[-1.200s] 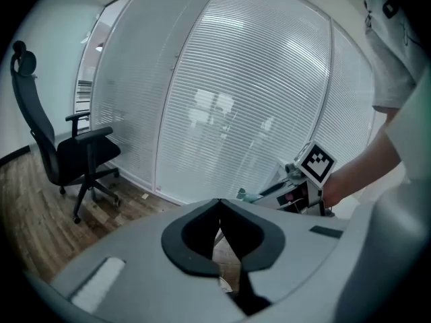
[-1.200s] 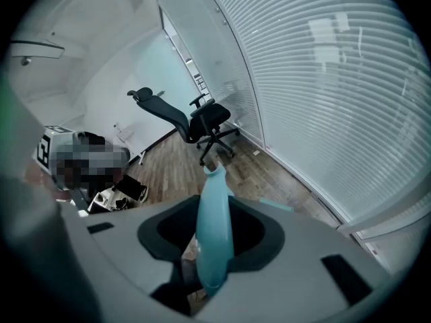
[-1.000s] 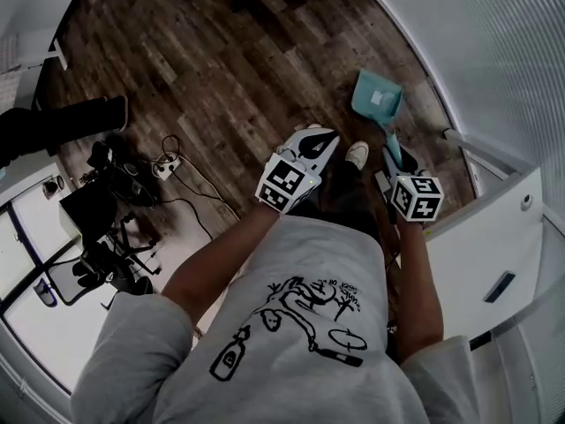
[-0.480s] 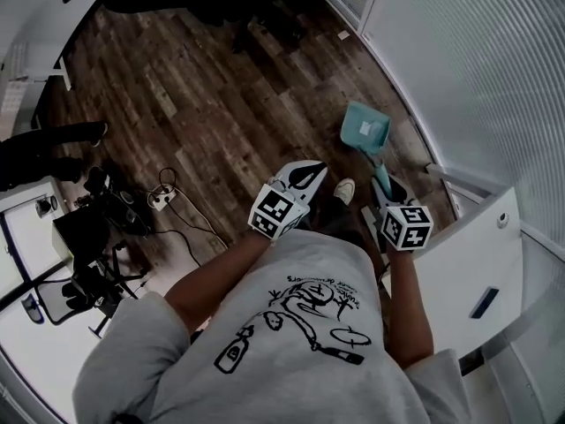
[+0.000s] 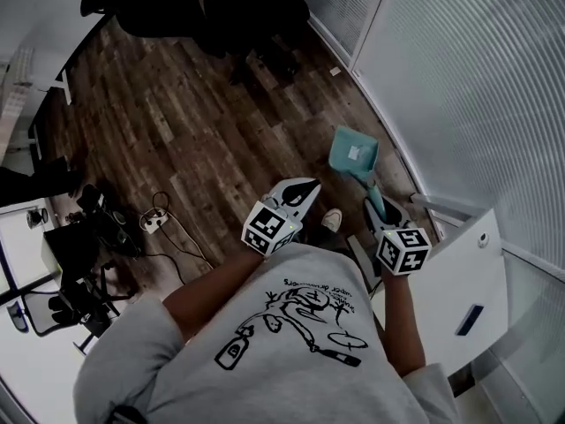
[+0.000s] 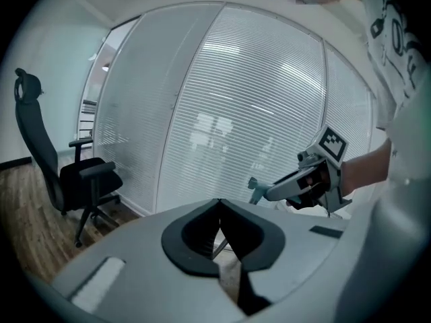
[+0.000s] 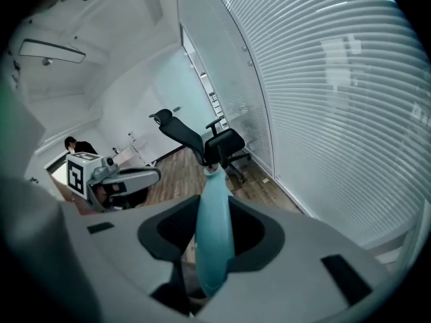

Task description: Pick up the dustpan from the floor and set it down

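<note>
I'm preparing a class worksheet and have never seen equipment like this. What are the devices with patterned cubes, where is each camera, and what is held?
There is no robot: a person holds a hand-operated gripper in each hand, and the patterned cubes are part of them. One picture comes from a camera on the person's head, looking down at the wooden floor. The other two come from cameras riding on each gripper, looking along its fingers. The right gripper has its fingers closed on the handle of a turquoise dustpan. The left gripper is shut and empty. An office chair stands near the glass wall.
</note>
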Action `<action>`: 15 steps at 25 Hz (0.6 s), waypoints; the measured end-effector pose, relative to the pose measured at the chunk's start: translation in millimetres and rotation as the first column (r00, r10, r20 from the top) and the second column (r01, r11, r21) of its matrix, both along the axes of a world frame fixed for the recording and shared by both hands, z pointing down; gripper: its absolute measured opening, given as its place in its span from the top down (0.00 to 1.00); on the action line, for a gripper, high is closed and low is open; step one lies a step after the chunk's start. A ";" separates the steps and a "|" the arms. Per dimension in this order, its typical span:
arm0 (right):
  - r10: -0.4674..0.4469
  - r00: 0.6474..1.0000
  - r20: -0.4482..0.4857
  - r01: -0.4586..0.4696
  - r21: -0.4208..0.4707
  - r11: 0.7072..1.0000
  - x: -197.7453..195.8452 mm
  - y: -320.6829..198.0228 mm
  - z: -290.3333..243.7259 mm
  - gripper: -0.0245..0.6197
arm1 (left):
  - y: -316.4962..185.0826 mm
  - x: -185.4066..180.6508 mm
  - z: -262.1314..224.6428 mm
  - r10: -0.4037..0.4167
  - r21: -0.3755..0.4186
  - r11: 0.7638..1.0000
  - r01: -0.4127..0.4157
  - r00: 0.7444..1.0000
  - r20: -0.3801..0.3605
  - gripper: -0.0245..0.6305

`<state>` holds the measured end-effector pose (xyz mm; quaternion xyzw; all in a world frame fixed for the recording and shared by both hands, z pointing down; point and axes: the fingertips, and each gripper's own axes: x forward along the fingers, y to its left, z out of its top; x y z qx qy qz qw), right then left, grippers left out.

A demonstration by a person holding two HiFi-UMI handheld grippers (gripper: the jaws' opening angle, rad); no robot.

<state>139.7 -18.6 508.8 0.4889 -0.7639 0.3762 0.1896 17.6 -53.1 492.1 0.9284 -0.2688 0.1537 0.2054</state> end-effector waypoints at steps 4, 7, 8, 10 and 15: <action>-0.024 1.000 -0.002 0.024 0.029 0.999 -3.8 -5.5 -33.1 0.80 | -10.8 -1.0 -30.7 -0.012 0.042 0.999 0.013 0.999 -0.031 0.96; -0.034 0.999 0.000 0.034 0.050 0.998 -4.5 -7.5 -54.1 0.80 | -16.8 -0.9 -48.6 -0.024 0.065 0.998 0.027 0.998 -0.050 0.96; -0.036 0.999 0.000 0.036 0.056 0.998 -4.7 -8.0 -61.1 0.80 | -18.6 -0.7 -54.3 -0.027 0.070 0.997 0.030 0.998 -0.057 0.96; -0.039 0.999 0.004 0.039 0.068 0.997 -6.2 -9.5 -76.4 0.80 | -22.1 -0.8 -66.4 -0.027 0.080 0.996 0.032 0.997 -0.070 0.96; -0.045 0.999 0.010 0.044 0.099 0.994 -6.5 -8.8 -111.3 0.80 | -24.1 3.1 -91.0 -0.016 0.115 0.993 0.026 0.996 -0.087 0.96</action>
